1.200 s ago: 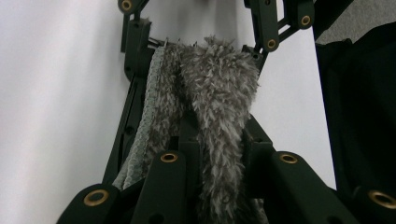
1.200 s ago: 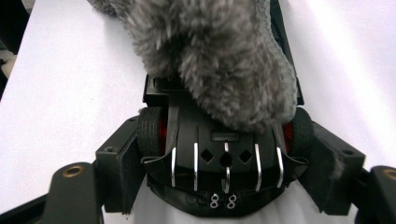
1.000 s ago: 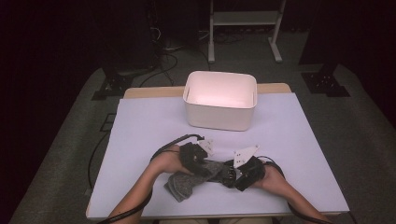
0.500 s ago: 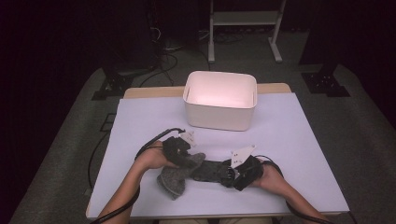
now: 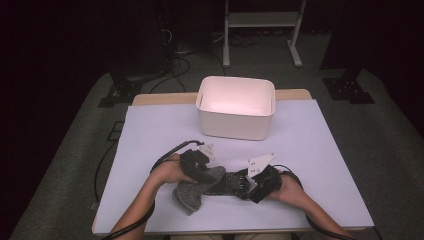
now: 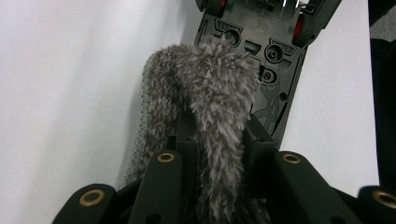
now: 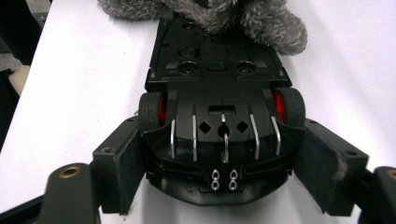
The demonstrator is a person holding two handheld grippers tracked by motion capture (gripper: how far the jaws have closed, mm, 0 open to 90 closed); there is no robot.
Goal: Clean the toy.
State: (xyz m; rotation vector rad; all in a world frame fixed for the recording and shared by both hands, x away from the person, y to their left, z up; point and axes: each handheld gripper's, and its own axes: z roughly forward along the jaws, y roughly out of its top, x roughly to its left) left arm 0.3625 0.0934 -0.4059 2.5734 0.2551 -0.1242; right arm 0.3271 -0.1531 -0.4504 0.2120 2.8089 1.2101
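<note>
**A:** Where was the toy car (image 7: 219, 116)?

**B:** It lay upside down on the white table (image 5: 325, 150), chassis up, at about six o'clock from the white bin (image 5: 235, 107) and near the table's front edge. In the right gripper view its end with the red-hubbed wheels sat squarely between the two jaws, one pad just beside each flank at three and nine o'clock.

**A:** Clamped, then?

**B:** The right gripper (image 7: 219, 186) had its jaws set apart around the car's body, the pads at or against its sides; I could not tell whether they pressed on it.

**A:** And the grey fuzzy cloth (image 6: 210, 93)?

**B:** It was draped over the car's far end, at twelve o'clock in the right gripper view. The left gripper (image 6: 217, 140) had its jaws closed on a fold of that cloth, which ran up between them and onto the chassis.

**A:** From above?

**B:** The left gripper sat at nine o'clock from the car, the right at three, and the cloth spilled toward seven o'clock.
</note>
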